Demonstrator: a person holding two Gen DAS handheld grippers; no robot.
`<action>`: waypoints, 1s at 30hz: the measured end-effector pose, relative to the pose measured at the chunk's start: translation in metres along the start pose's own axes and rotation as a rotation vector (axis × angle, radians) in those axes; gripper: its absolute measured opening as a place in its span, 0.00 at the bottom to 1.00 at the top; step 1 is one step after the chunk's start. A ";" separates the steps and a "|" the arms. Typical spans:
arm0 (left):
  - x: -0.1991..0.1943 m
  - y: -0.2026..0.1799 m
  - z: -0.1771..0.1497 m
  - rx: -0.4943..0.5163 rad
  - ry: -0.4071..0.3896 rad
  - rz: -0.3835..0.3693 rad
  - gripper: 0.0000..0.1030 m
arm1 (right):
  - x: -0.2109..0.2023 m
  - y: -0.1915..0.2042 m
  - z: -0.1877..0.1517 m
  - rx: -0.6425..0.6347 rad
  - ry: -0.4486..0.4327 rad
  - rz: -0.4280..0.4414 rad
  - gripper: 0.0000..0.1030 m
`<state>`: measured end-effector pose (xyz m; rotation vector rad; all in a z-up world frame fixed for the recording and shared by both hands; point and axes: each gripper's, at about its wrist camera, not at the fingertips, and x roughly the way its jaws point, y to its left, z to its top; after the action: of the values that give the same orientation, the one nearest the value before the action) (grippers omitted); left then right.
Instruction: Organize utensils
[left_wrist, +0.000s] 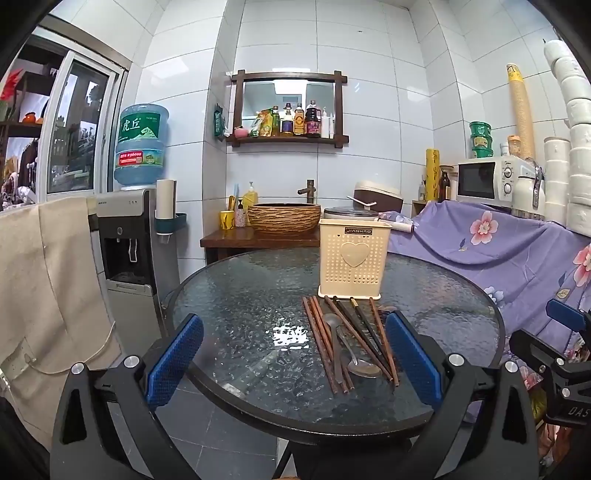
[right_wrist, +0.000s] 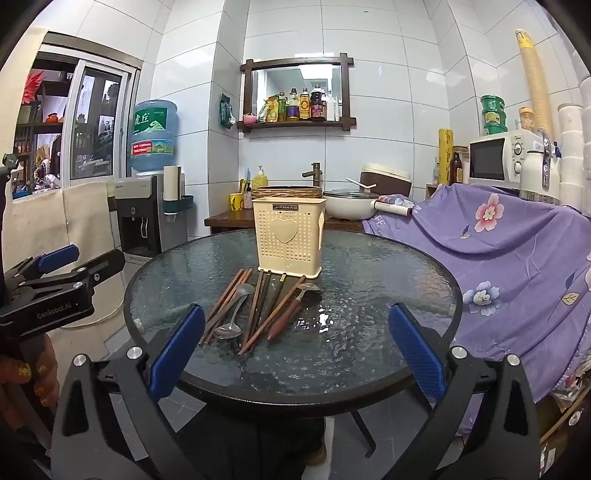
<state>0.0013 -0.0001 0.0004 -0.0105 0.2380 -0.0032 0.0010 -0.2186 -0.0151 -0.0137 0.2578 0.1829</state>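
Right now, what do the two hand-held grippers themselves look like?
Both are black frames with silver bolts and blue textured finger pads. The left hand-held gripper reads "CenRobot.AI" seen from the right wrist; the right hand-held gripper matches. The hand has glittery gold nails.

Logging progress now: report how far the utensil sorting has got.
Done: nothing; no utensil shows above the cream holder's rim. In hand: nothing; left gripper and right gripper are open. Left: chopsticks and spoons lying on the glass table.
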 end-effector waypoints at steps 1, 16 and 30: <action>0.000 -0.002 -0.001 0.001 -0.001 -0.001 0.94 | 0.000 0.000 0.000 0.000 0.000 0.000 0.95; 0.002 -0.003 0.000 -0.008 0.005 -0.007 0.94 | -0.001 -0.001 0.000 0.002 -0.001 -0.001 0.95; 0.000 -0.003 0.000 -0.006 -0.001 -0.018 0.94 | -0.004 -0.002 0.002 0.003 -0.004 0.002 0.95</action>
<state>0.0014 -0.0032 0.0009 -0.0184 0.2366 -0.0208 -0.0018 -0.2209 -0.0125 -0.0102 0.2544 0.1850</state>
